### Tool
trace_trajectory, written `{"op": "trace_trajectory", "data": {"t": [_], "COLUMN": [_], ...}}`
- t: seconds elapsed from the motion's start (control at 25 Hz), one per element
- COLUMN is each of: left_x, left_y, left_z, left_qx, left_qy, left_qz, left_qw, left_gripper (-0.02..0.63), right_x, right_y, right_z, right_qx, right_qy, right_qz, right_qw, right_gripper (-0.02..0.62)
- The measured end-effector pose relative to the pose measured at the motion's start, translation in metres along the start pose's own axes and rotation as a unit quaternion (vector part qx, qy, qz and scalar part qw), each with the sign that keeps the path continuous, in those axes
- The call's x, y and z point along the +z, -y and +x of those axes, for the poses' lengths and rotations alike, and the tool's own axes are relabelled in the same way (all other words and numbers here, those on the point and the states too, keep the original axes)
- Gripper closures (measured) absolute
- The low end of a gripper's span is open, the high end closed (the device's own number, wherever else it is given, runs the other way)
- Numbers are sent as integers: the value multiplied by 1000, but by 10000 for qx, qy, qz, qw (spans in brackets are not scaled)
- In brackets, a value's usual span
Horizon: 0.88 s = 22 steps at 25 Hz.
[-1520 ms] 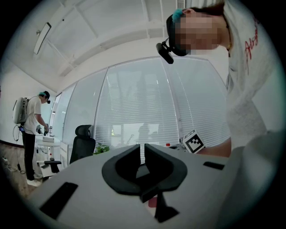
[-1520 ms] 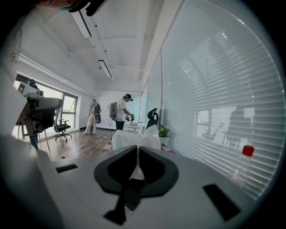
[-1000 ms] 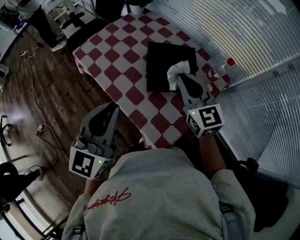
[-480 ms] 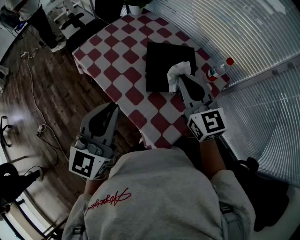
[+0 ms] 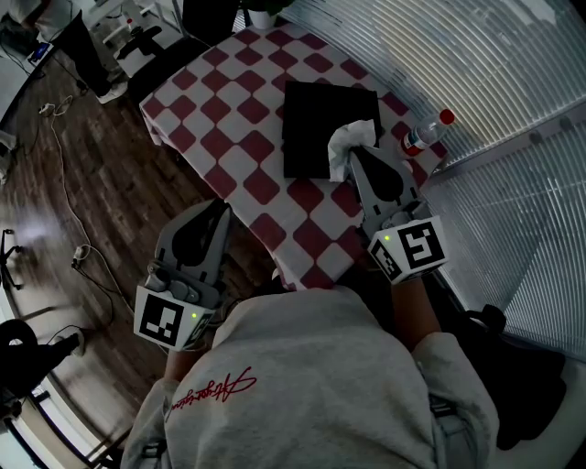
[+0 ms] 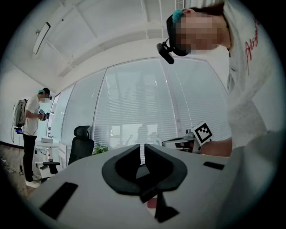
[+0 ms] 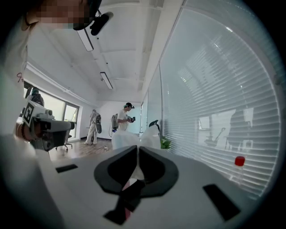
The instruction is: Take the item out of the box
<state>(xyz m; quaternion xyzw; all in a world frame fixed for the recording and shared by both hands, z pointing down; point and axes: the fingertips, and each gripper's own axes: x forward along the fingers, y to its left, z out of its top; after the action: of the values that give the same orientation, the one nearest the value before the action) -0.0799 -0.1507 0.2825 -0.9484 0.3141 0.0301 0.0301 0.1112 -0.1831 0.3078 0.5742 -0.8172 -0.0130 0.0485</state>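
Note:
A flat black box (image 5: 311, 124) lies on the red-and-white checked table (image 5: 229, 101). A crumpled white tissue (image 5: 346, 140) stands up from the box's near right corner, and my right gripper (image 5: 352, 152) is shut on it. In the right gripper view the tissue (image 7: 127, 139) bulges just beyond the nearly closed jaws. My left gripper (image 5: 218, 211) hangs off the table's near left side, over the wooden floor. In the left gripper view its jaws (image 6: 142, 151) stand together with nothing between them.
A clear bottle with a red cap (image 5: 423, 136) stands at the table's right edge, close to the window blinds (image 5: 494, 82), and shows as the bottle (image 7: 239, 167) in the right gripper view. A potted plant (image 5: 265, 13) sits at the far end. Cables (image 5: 69, 137) lie on the floor.
My right gripper has drawn back a little toward the person, still holding the tissue. The left gripper has stayed where it was.

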Motion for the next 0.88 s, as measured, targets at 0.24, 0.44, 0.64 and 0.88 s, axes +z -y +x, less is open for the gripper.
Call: {"op": "trace_trajectory", "data": {"t": [0.24,0.44,0.64,0.88], "left_x": [1,0,0,2], "left_y": [2,4,3,4], "left_z": [0,-1,-2,-2], "left_qx": [-18,-40,-39,-61], "left_qy": [2,-9,-23,-3], "left_qz": [-1,9,22,32], "left_qw": [10000,10000,10000,10000], "left_gripper": [566,566,566,566], "right_x": [7,12,16,19], "right_y": [-4,-7,-10,-14], "right_z": [-8,-14,-19,-25], "right_qx": [13,42,53,66], "right_qy": [104,171,235,272], "right_qz": [32,54,87,111], "right_qw": [9999,9998,9997,9995], "right_gripper": [568,569,569,569]}}
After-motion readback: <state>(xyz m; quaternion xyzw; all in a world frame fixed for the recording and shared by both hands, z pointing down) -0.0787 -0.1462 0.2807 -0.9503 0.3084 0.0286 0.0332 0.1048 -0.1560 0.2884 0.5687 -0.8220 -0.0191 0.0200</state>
